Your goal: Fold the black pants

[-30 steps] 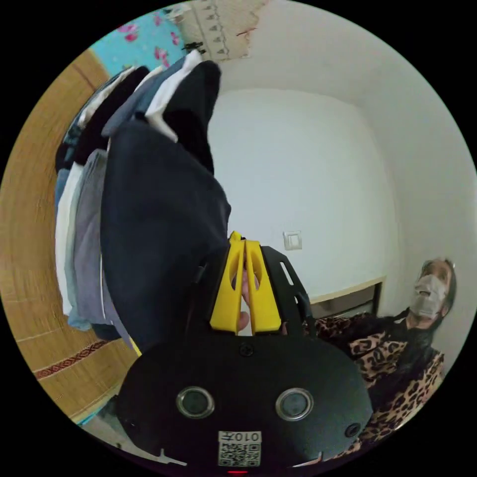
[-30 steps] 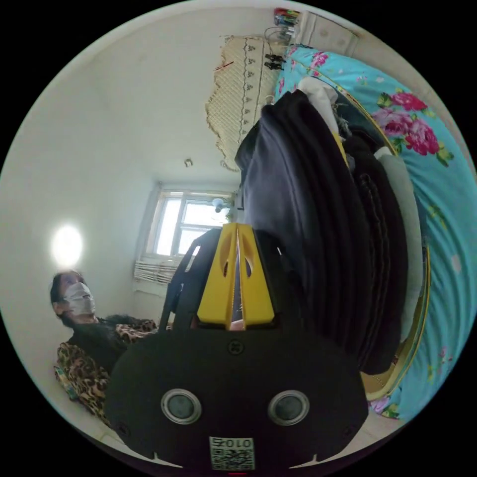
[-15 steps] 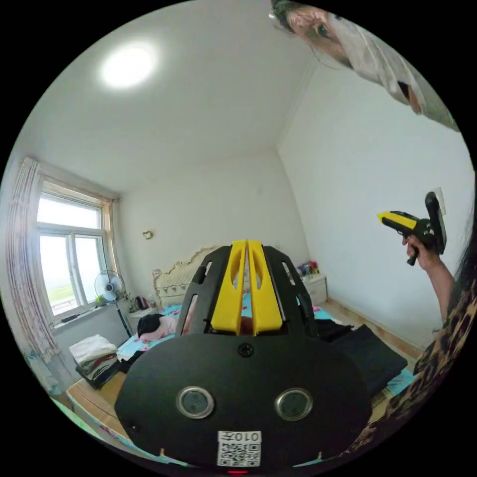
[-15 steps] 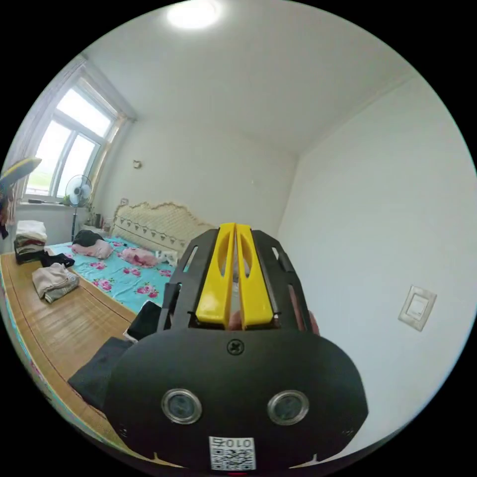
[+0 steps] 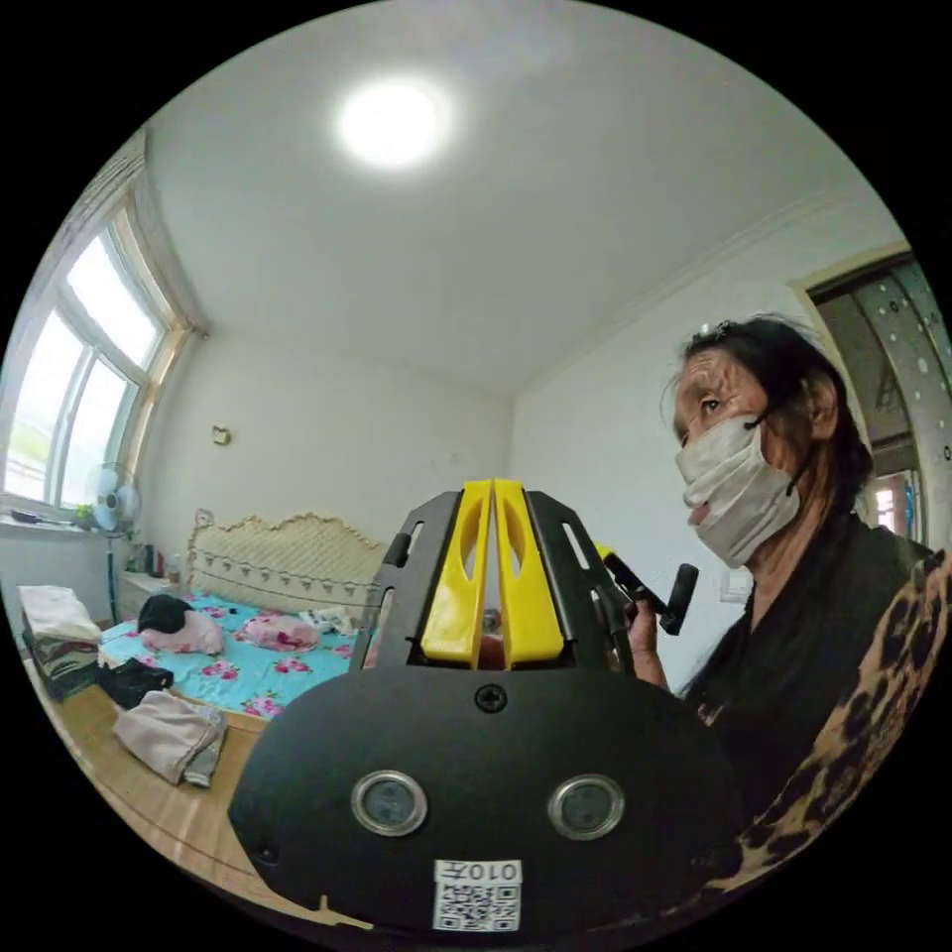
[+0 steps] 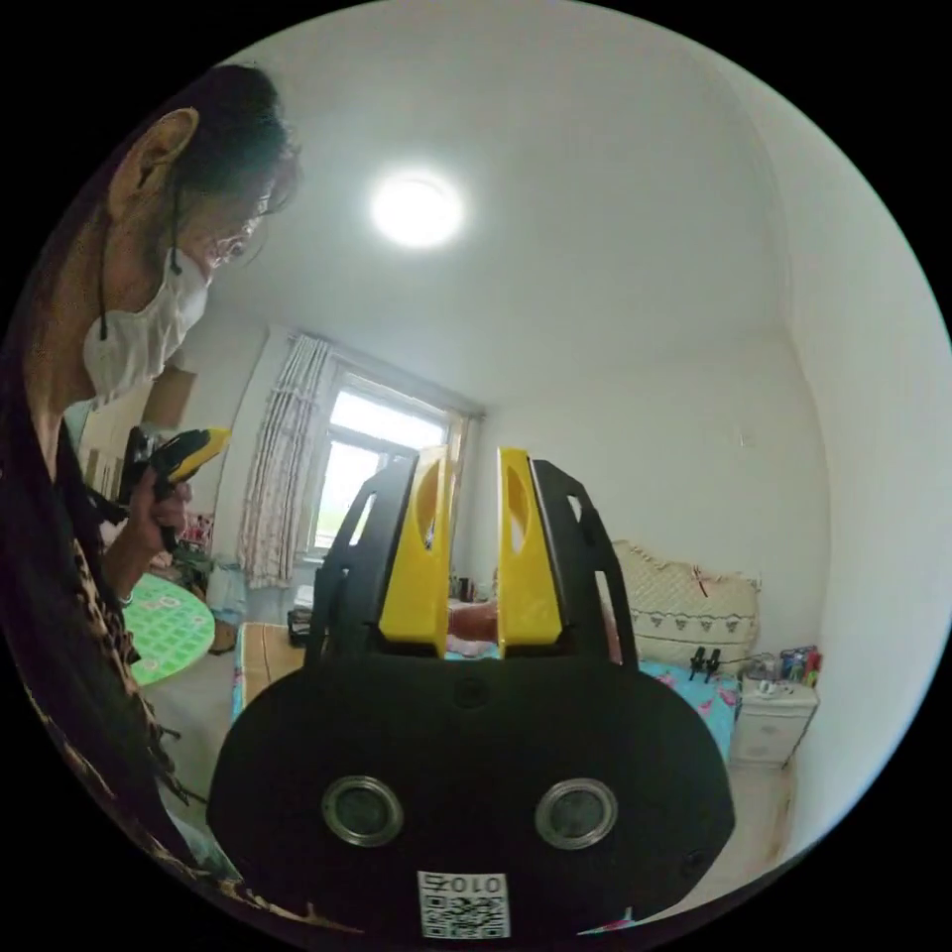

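My left gripper (image 5: 493,488) is raised in the air with its yellow jaws pressed together and nothing between them. My right gripper (image 6: 472,458) is also raised, its jaws a little apart and empty. In the right gripper view the person's hand holds the left gripper (image 6: 220,434) at the left. The right gripper's black handle (image 5: 680,593) shows just right of the left gripper's frame in the left gripper view. A small black garment (image 5: 129,682) lies on the bed's near corner; whether it is the pants I cannot tell.
The person (image 5: 793,615), in a face mask and leopard-print top, stands close on the right. The bed (image 5: 238,674) has a teal flowered sheet, pink bundles and a beige folded pile (image 5: 164,736) on a straw mat. There is also a nightstand (image 6: 778,716), a window (image 6: 372,461) and a green mat (image 6: 169,627).
Both views have swung from the stacked clothes up to the room and the person. The right jaws have parted; the left jaws stay shut.
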{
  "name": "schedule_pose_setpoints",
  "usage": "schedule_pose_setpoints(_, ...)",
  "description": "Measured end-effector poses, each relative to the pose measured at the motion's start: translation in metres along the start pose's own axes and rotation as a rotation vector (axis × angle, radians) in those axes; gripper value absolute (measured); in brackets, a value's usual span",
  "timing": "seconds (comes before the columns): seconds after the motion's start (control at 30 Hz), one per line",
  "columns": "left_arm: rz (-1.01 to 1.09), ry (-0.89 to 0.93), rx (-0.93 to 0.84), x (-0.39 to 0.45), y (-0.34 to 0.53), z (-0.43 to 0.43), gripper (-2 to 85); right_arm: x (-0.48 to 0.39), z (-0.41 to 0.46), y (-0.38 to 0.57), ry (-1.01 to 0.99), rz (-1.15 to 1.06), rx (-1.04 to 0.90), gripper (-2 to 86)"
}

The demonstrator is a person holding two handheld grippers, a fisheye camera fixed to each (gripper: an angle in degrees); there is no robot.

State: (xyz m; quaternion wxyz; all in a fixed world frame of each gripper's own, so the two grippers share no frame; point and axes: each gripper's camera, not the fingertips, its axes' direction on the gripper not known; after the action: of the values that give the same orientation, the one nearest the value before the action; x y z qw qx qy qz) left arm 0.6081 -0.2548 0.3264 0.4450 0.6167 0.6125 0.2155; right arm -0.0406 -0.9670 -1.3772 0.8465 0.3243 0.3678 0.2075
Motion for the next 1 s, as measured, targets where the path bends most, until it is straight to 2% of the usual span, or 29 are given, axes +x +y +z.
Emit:
schedule_pose_setpoints(0.07, 0.054, -0.216, 0.004, 0.009, -0.009, -0.034, 0.1, 0.003, 0.015, 0.029, -0.004, 0.025, 0.010, 7.0)
schedule_pose_setpoints(0.17, 0.101, -0.356, -0.027, 0.007, -0.019, -0.063, 0.7, 0.014, 0.031, 0.071, -0.276, 0.044, 0.062, 7.7)
schedule_pose_setpoints(0.2, 0.088, -0.329, -0.025, 0.000, -0.021, -0.070, 0.8, 0.012, 0.042, 0.086, -0.345, 0.032, 0.055, 7.8)
schedule_pose_setpoints(0.27, -0.011, -0.039, 0.034, -0.042, -0.025, -0.105, 0.3, -0.003, 0.064, 0.111, -0.389, -0.078, 0.008, 6.5)
schedule_pose_setpoints(0.33, -0.023, 0.001, 0.088, -0.061, -0.026, -0.134, 0.0, -0.033, 0.096, 0.147, -0.397, -0.204, -0.036, 4.9)
schedule_pose_setpoints(0.4, 0.022, -0.099, 0.078, -0.063, -0.034, -0.162, -0.2, -0.061, 0.119, 0.174, -0.408, -0.284, -0.042, 4.6)
schedule_pose_setpoints(0.47, 0.074, -0.277, 0.035, -0.066, -0.047, -0.202, -0.2, -0.085, 0.146, 0.201, -0.411, -0.327, -0.057, 3.9)
schedule_pose_setpoints(0.5, 0.081, -0.317, 0.031, -0.068, -0.050, -0.213, -0.2, -0.099, 0.166, 0.221, -0.427, -0.344, -0.066, 3.5)
schedule_pose_setpoints(0.57, 0.043, -0.508, 0.014, -0.083, -0.056, -0.260, -0.2, -0.114, 0.197, 0.251, -0.507, -0.337, -0.087, 3.2)
schedule_pose_setpoints(0.67, -0.085, -0.682, 0.007, -0.125, -0.045, -0.327, 0.1, -0.135, 0.254, 0.310, -0.669, -0.262, -0.153, 3.4)
schedule_pose_setpoints(0.8, -0.404, -0.666, 0.046, -0.213, 0.009, -0.425, 0.5, -0.161, 0.354, 0.410, -0.974, -0.076, -0.357, 8.7)
schedule_pose_setpoints(0.87, -0.599, -0.716, 0.094, -0.256, 0.065, -0.490, 0.2, -0.172, 0.402, 0.465, -1.125, 0.045, -0.468, 9.5)
schedule_pose_setpoints(0.93, -0.734, -0.654, 0.186, -0.281, 0.113, -0.535, 0.1, -0.181, 0.463, 0.558, -1.336, 0.331, -0.596, 6.3)
schedule_pose_setpoints(1.0, -0.840, -0.694, 0.245, -0.291, 0.152, -0.568, 0.0, -0.188, 0.503, 0.639, -1.415, 0.536, -0.734, 5.3)
